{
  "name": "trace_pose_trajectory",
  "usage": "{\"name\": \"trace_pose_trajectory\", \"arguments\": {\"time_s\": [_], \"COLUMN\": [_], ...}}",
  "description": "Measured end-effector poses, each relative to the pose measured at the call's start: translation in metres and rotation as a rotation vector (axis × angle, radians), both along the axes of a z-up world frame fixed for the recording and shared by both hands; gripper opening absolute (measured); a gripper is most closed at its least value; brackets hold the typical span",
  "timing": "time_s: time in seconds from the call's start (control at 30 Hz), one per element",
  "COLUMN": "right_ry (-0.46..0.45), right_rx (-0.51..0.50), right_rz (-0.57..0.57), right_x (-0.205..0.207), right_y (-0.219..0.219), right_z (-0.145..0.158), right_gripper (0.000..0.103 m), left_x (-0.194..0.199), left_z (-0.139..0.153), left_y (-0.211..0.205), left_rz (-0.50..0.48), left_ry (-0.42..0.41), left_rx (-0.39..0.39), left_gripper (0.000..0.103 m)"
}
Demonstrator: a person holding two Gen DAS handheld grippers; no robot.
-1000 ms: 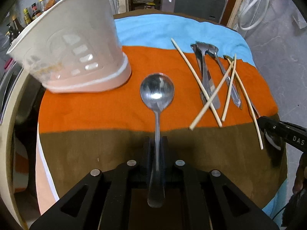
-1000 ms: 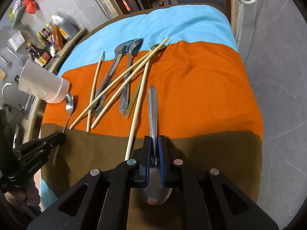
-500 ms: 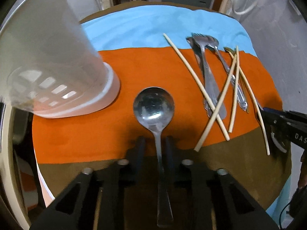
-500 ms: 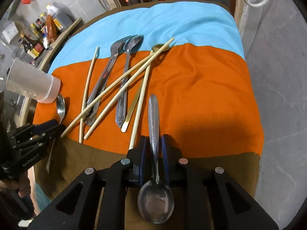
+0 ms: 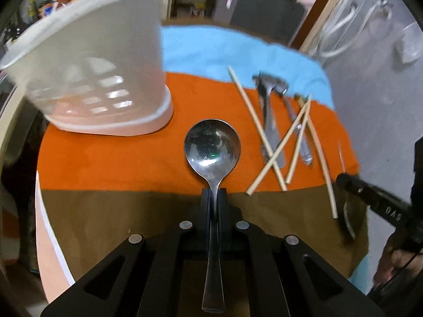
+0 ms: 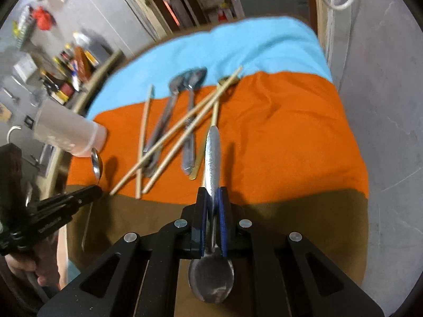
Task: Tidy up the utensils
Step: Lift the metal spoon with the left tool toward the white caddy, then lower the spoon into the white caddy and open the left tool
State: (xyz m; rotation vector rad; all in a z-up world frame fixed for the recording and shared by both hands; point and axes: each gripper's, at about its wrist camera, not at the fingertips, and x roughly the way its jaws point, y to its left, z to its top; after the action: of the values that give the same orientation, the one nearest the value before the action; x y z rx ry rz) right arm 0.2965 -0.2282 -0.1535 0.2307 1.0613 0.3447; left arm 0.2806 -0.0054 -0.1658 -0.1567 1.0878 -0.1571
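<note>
My left gripper (image 5: 213,194) is shut on the neck of a round steel spoon (image 5: 212,148), bowl pointing away, held above the cloth. A white plastic utensil holder (image 5: 97,79) stands just beyond it at the left. My right gripper (image 6: 213,194) is shut on a second steel spoon (image 6: 213,155), handle pointing forward and bowl back under the gripper. A pile of wooden chopsticks (image 6: 185,129) and steel cutlery (image 6: 169,121) lies on the orange cloth ahead. The pile also shows in the left wrist view (image 5: 277,137).
The round table (image 6: 277,206) wears an orange, blue and brown cloth. Its edge drops off at the right to a grey floor (image 6: 383,105). Bottles and clutter (image 6: 66,66) stand on a shelf at the far left.
Both grippers opened half a second ago and are now shut again on their spoons. Both spoons have lifted off the cloth. The left gripper now grips nearer the bowl.
</note>
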Motion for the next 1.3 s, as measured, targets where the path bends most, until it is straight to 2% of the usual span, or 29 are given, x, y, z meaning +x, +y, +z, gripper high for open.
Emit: {"name": "trace_pose_trajectory", "arguments": {"time_s": [0.07, 0.27, 0.43, 0.7, 0.9, 1.0, 1.13, 1.3], "right_ry": [-0.054, -0.188, -0.269, -0.462, -0.594, -0.640, -0.680, -0.667], "right_rx": [0.056, 0.100, 0.135, 0.203, 0.308, 0.398, 0.482, 0.526], "right_rz": [-0.008, -0.007, 0.013, 0.094, 0.155, 0.169, 0.174, 0.192], "right_x": [-0.015, -0.045, -0.051, -0.048, -0.022, 0.002, 0.031, 0.057], "right_y": [-0.001, 0.013, 0.029, 0.071, 0.116, 0.144, 0.173, 0.197], "right_z": [0.006, 0.026, 0.047, 0.102, 0.138, 0.150, 0.156, 0.141], "right_gripper": [0.006, 0.006, 0.006, 0.006, 0.006, 0.006, 0.006, 0.007], "left_x": [-0.012, -0.039, -0.052, -0.057, -0.044, -0.028, 0.001, 0.037], "left_z": [0.005, 0.029, 0.056, 0.115, 0.163, 0.180, 0.185, 0.169], "left_y": [0.000, 0.003, 0.015, 0.051, 0.097, 0.131, 0.180, 0.225], "left_rz": [0.015, 0.041, 0.049, 0.078, 0.117, 0.162, 0.229, 0.274], "left_ry": [-0.036, -0.157, -0.253, -0.392, -0.502, -0.559, -0.629, -0.647], "left_rx": [-0.003, -0.008, -0.007, -0.049, -0.064, -0.088, -0.124, -0.198], "left_gripper": [0.002, 0.002, 0.002, 0.002, 0.002, 0.002, 0.002, 0.002]}}
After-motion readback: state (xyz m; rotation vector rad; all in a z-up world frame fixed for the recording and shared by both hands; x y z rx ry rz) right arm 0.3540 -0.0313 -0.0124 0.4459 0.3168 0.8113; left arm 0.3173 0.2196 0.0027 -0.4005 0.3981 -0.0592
